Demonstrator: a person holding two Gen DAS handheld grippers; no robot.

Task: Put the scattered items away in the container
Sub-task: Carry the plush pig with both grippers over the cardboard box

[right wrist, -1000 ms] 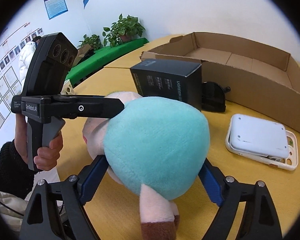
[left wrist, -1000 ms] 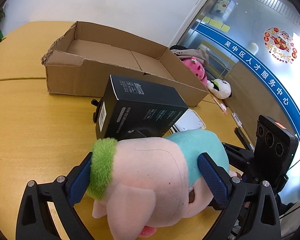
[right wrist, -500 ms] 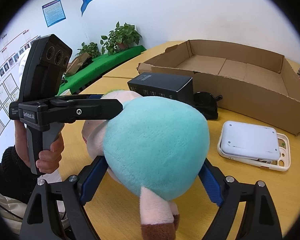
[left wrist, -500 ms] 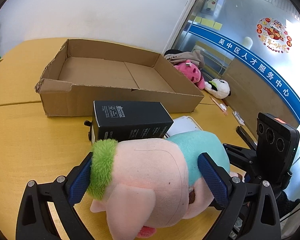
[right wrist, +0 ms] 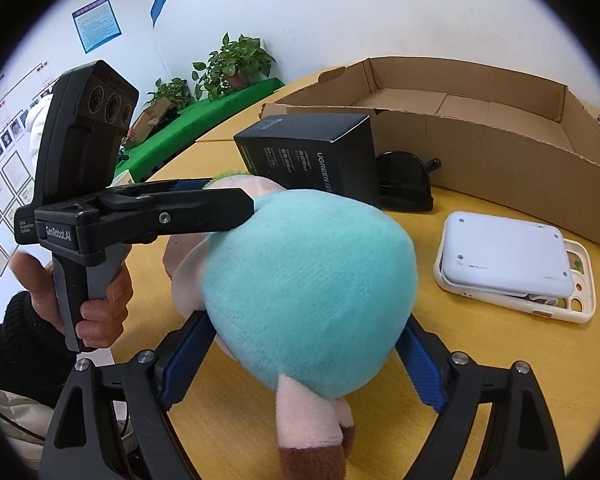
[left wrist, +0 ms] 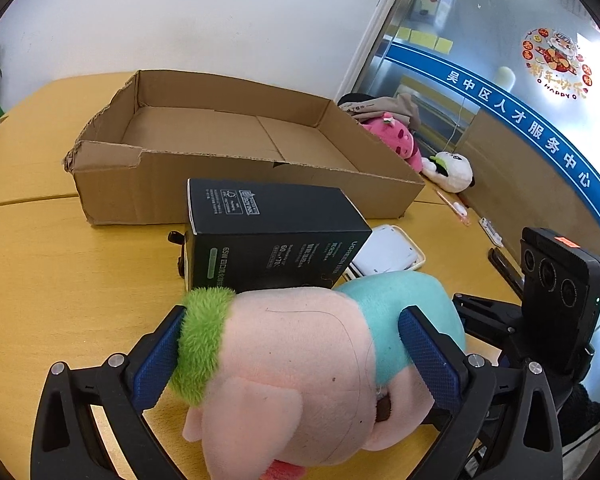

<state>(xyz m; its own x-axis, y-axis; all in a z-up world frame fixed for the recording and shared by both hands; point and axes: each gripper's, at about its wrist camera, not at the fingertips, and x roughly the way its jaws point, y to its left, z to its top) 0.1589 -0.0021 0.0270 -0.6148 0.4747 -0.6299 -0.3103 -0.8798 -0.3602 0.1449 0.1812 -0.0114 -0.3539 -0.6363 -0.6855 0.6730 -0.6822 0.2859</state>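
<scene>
Both views have tilted since earlier; more cardboard box point(left wrist: 204, 136) floor shows. Black carton point(right wrist: 320, 152) reads "UGREEN", "65W". L hand-held gripper point(left wrist: 296, 344) & R hand-held gripper point(right wrist: 300, 356) clamp pink/teal plush pig point(left wrist: 300, 360) just above table point(left wrist: 60, 280).

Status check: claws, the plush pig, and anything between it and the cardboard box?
Both claws, left and right, clamped on plush pig. Cardboard box empty. Black carton stands in the path.

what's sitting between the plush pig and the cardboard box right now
The upright black carton stands between the plush pig and the cardboard box, with a small black object behind it, seen in both wrist views.
</scene>
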